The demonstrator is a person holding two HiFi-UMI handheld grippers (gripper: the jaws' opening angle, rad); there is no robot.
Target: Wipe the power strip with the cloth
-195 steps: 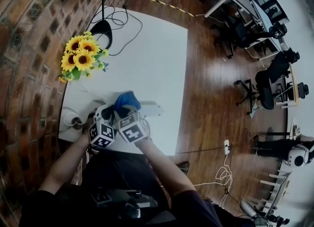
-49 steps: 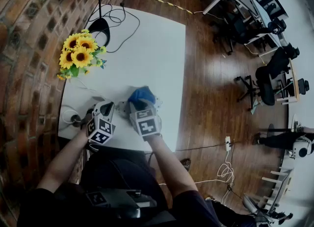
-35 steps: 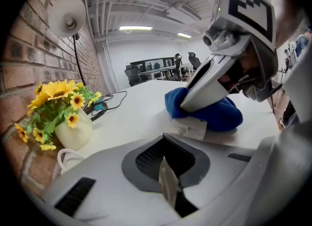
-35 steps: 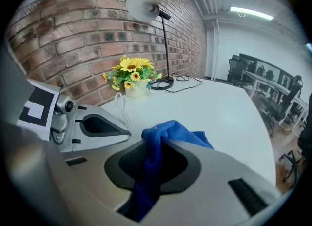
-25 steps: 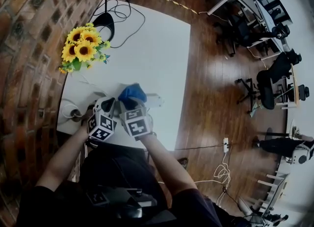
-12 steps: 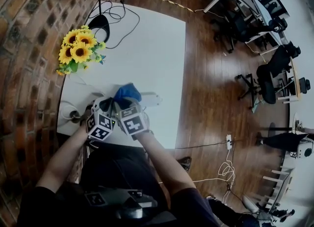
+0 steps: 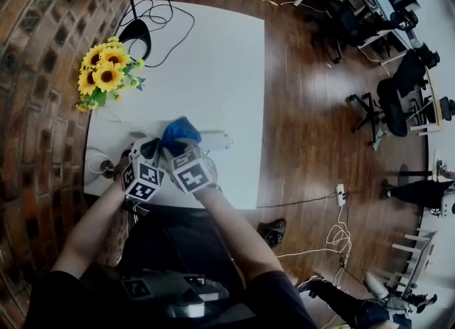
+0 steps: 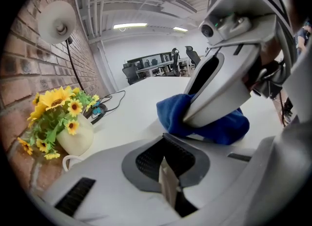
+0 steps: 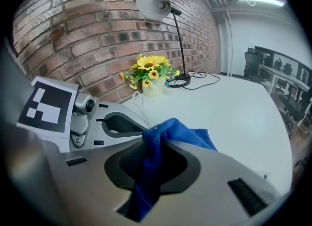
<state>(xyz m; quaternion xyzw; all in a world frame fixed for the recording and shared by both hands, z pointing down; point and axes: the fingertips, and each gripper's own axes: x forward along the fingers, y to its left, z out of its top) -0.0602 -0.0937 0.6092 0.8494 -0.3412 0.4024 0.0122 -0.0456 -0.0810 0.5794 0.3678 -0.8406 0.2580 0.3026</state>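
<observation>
A white power strip (image 7: 215, 139) lies near the front of the white table (image 7: 213, 65). A bunched blue cloth (image 7: 180, 130) rests on the strip's left part. My right gripper (image 7: 177, 151) is shut on the cloth (image 9: 155, 166), which runs up between its jaws and spills out ahead. My left gripper (image 7: 151, 149) sits just left of the cloth, its jaws shut, and a thin pale sliver (image 8: 168, 188) shows between them; I cannot tell what it is. In the left gripper view the right gripper's body (image 8: 229, 69) presses down onto the cloth (image 8: 214, 125).
A vase of sunflowers (image 7: 103, 75) stands at the back left by the brick wall. Behind it are a black lamp base (image 7: 134, 34) and looping black cables (image 7: 167, 22). A coiled white cord (image 7: 99, 165) lies at the table's left edge. Office chairs (image 7: 370, 111) stand on the wooden floor to the right.
Since two seconds ago my right gripper has drawn the cloth left along the strip, close to my left gripper. Within the last second neither gripper has moved much.
</observation>
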